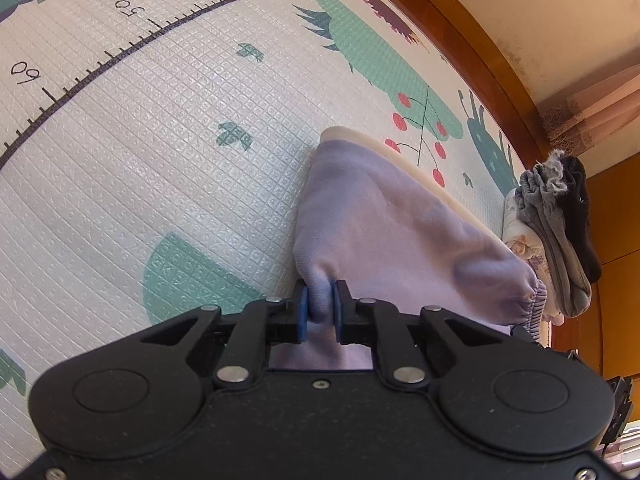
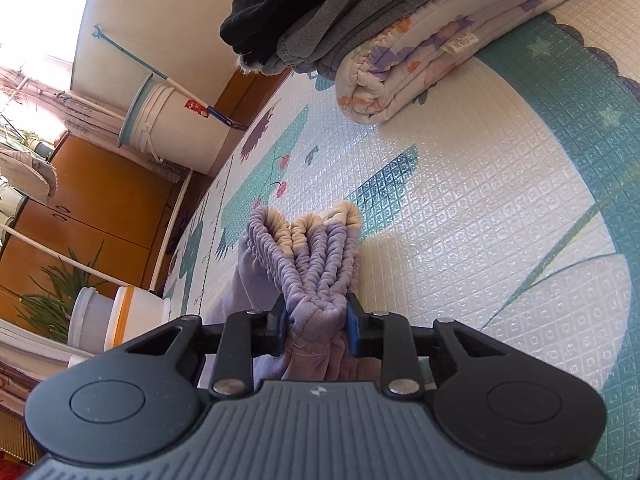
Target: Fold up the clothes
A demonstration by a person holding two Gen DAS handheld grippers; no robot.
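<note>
Patterned foam mat (image 1: 160, 152) lay under lilac trousers (image 1: 392, 232), left hand-held gripper (image 1: 319, 312) pinched a fabric fold, right hand-held gripper (image 2: 316, 320) clamped the bunched waistband (image 2: 308, 248), folded pile (image 2: 400, 40) beyond the trousers cut off by the frame.

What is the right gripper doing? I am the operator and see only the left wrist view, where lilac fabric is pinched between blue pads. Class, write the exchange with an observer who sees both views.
Observer: The right gripper is shut on the bunched elastic waistband of the same lilac garment.
Operator: What lies just beyond that waistband?
Observer: A folded floral quilt on the play mat, apart from the waistband.
Operator: Is anything on the quilt?
Observer: Yes, grey and black clothes are stacked on it.
Operator: What is past the mat's edge?
Observer: A white bucket against the wall.
</note>
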